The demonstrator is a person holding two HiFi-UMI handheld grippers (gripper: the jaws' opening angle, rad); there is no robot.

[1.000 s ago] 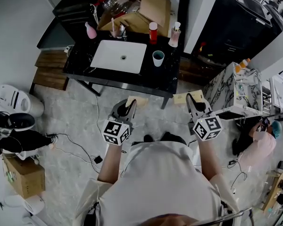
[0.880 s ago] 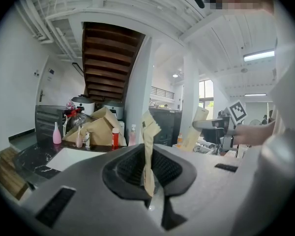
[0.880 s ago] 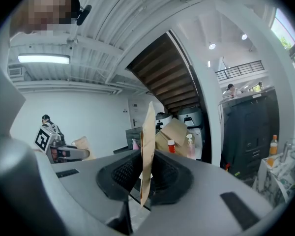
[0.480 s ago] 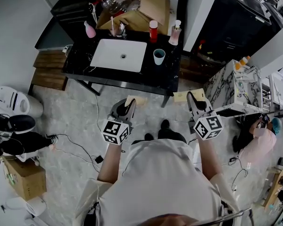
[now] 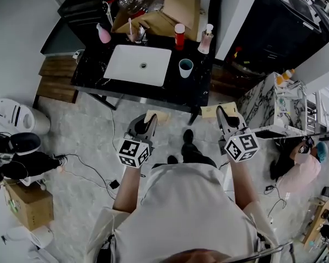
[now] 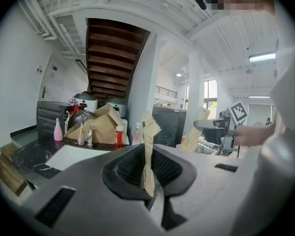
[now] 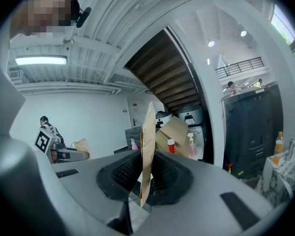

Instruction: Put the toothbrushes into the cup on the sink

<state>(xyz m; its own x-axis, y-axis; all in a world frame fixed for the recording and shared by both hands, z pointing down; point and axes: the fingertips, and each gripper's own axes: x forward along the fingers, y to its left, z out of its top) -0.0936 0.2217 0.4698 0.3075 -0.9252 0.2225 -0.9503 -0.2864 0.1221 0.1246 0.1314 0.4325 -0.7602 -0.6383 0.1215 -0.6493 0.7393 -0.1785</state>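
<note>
Left hand-held gripper (image 5: 149,123) and right hand-held gripper (image 5: 224,118) each pinched a flat tan paper-wrapped toothbrush (image 5: 158,117), thin holds liable to slip before reaching the pale-green cup (image 5: 185,67).

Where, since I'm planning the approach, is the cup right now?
In the head view the cup stands on the black counter, just right of the white sink basin, in front of the red bottle.

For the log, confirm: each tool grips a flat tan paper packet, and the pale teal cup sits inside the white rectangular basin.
Not inside: the head view shows the pale teal cup standing on the black marble counter beside the white rectangular basin. Left tool and right tool each grip a flat tan paper packet.
</note>
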